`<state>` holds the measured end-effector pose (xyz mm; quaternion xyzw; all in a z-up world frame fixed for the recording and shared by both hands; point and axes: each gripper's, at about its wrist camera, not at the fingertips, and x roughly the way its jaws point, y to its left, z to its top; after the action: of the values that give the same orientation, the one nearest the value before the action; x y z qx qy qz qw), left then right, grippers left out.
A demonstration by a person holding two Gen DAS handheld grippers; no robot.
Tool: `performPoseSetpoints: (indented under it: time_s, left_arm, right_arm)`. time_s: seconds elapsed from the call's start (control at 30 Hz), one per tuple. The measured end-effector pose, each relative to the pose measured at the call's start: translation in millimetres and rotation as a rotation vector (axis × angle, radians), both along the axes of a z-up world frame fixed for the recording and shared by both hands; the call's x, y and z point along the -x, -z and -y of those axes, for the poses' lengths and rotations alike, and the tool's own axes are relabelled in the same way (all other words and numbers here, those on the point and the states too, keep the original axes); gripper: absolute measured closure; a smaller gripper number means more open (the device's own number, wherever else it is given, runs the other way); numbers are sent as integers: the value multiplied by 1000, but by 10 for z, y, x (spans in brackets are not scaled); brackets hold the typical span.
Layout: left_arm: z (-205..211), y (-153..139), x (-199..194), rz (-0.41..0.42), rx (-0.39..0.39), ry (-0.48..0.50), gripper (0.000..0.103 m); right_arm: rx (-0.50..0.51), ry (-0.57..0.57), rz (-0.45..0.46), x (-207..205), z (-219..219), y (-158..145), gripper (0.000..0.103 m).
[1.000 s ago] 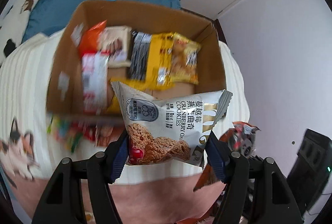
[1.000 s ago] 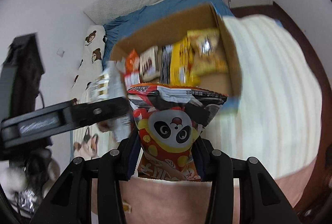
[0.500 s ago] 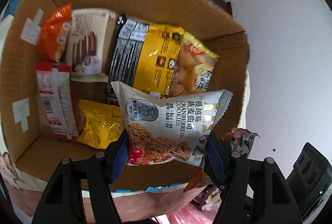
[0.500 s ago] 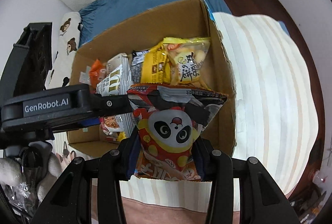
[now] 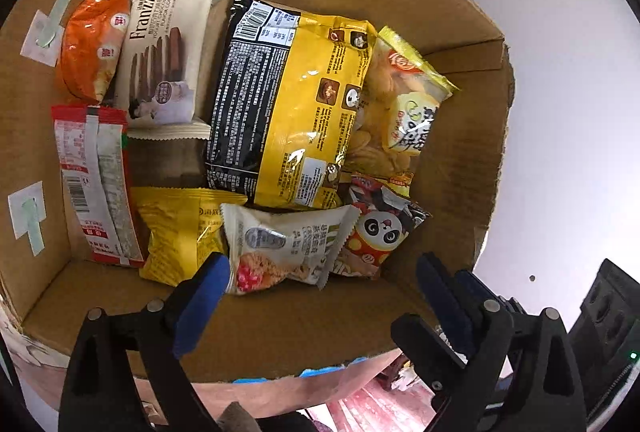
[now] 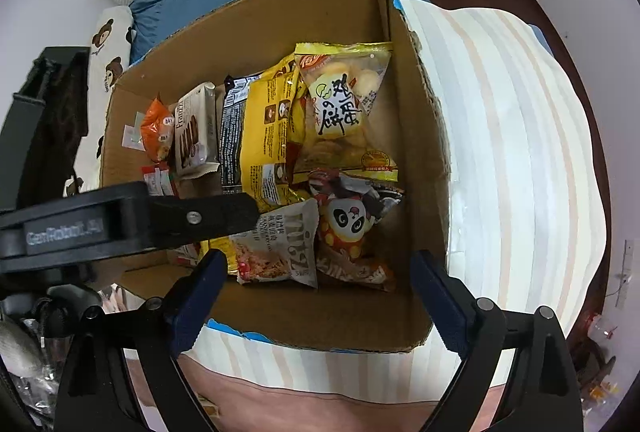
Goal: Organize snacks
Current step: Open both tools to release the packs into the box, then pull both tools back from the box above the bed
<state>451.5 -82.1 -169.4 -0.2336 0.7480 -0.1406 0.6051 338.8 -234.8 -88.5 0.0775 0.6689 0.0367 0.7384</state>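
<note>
Snacks released — our left hand-held gripper (image 5: 322, 270) and right hand-held gripper (image 6: 316, 268) are opening, empty; cranberry cookie pack (image 5: 286, 246) and panda bag (image 6: 352, 228) now lie in the box (image 6: 280, 15), lower centre.

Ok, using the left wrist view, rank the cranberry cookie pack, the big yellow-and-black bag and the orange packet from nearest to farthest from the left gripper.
1. Cranberry cookie pack: near end of the box, just beyond the left gripper, whose jaws are opening.
2. Yellow-and-black bag: box middle.
3. Orange packet: far left corner.
</note>
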Motion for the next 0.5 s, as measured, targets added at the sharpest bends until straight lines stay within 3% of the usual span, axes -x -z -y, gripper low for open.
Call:
performPoseSetpoints:
  time_s: [0.13, 0.23, 0.4, 0.5]
  left_arm:
    - [-101, -119, 78, 37, -26, 20, 7]
    - [-150, -275, 136, 104, -96, 39, 7]
    - [-319, -653, 325, 301, -319, 66, 7]
    - [-480, -737, 405, 380, -397, 52, 7]
  right_arm:
    - [-2, 1, 4, 39, -17, 26, 7]
    - [11, -3, 25, 85, -35, -13, 7]
    - [41, -21, 70, 185, -84, -109, 7]
    - [68, -36, 104, 249, -151, -154, 7]
